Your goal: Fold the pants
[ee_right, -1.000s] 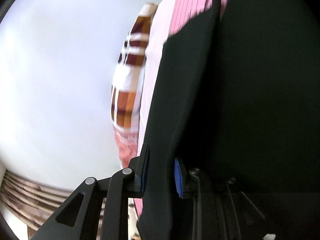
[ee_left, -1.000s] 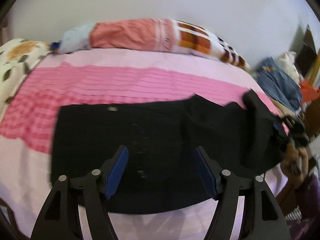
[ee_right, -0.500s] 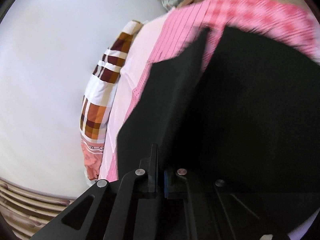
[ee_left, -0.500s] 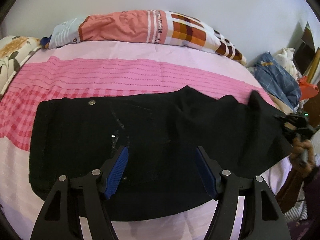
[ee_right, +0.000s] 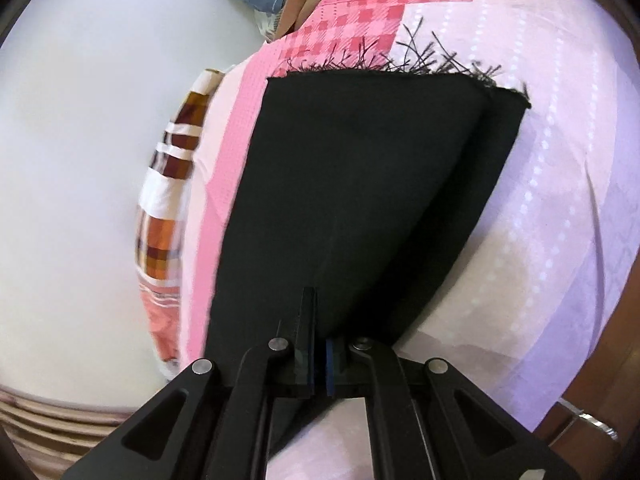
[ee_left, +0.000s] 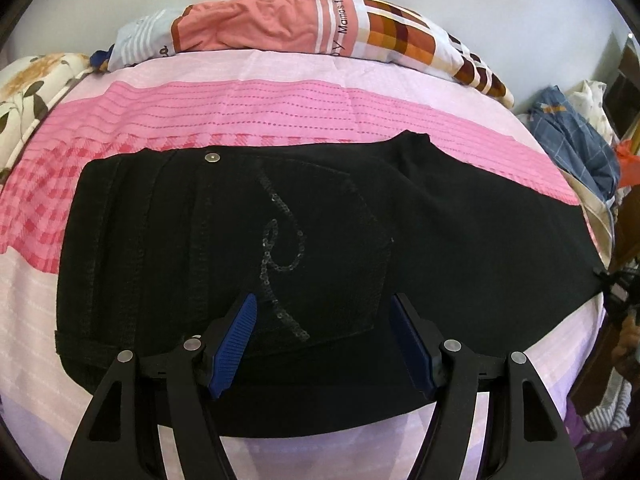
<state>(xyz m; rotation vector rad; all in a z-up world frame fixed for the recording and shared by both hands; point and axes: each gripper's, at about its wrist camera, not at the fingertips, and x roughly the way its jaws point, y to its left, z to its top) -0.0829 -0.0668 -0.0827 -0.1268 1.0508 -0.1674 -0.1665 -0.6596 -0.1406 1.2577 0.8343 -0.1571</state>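
Left tongs (ee_left: pixel 324 344) spread wide, holding nothing, poised over waist end of black pants (ee_left: pixel 280 248). Pants lie flat across bed (ee_left: pixel 256 104), waistband left, legs running right; sequin swirl on back pocket (ee_left: pixel 280 236) just beyond tongs. Right tongs (ee_right: pixel 318 354) pinched tight on pants leg, frayed hem (ee_right: pixel 400 64) at far end. Beyond pants: pink bedsheet, then rolled patchwork quilt (ee_left: pixel 304 24) against wall. Blue clothes heap (ee_left: pixel 576 144) at far right bed edge.

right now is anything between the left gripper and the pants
Nothing visible. The left gripper hangs open right over the black pants spread on the bed, while the right gripper pinches the leg end.
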